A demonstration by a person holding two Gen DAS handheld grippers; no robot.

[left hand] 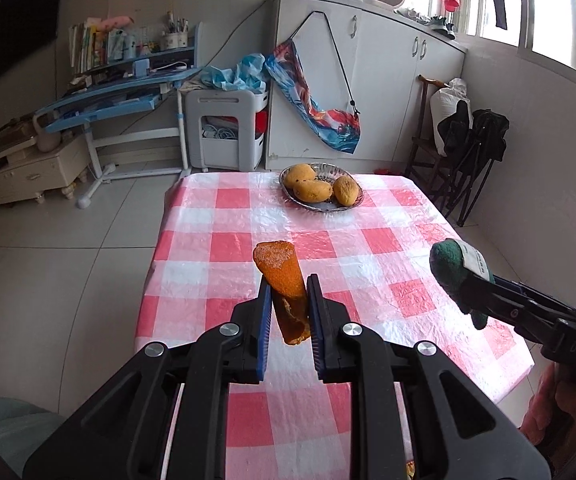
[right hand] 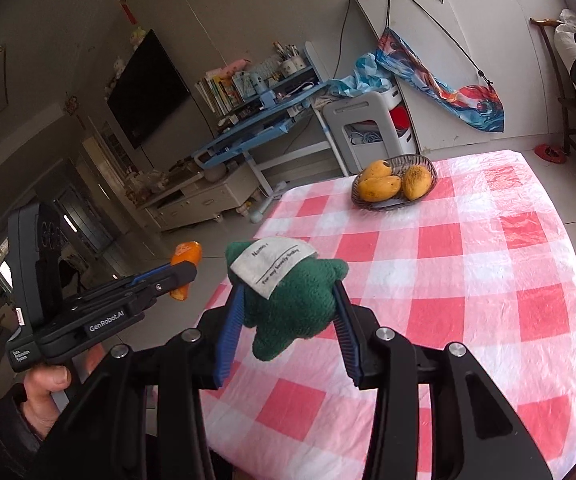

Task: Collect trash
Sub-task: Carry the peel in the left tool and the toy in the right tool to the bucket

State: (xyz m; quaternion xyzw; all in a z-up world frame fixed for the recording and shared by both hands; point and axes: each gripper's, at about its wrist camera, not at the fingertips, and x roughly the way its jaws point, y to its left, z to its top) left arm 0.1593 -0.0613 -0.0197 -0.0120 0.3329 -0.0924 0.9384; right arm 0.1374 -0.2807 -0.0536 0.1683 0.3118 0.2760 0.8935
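The orange peel [left hand: 284, 288] stands clamped between the left gripper's [left hand: 288, 300] jaws, curling past their tips, and the green knitted piece [right hand: 288, 304] bulges between the right gripper's [right hand: 288, 312] closed jaws — either could slip loose onto the checked tablecloth [left hand: 368, 248] below if the squeeze eases.

The curled orange fruit peel [left hand: 284, 280] looks rough and pebbled outside, with a matt, pithy inner face; the dark green knitted cloth piece [right hand: 292, 304] is fuzzy, bearing a white printed fabric label [right hand: 274, 266]; the pink-and-white checked plastic table cover [left hand: 368, 248] is glossy and crinkled; the shiny metal fruit dish [left hand: 320, 205] holds yellow mangoes [left hand: 312, 191] with smooth, speckled skin.
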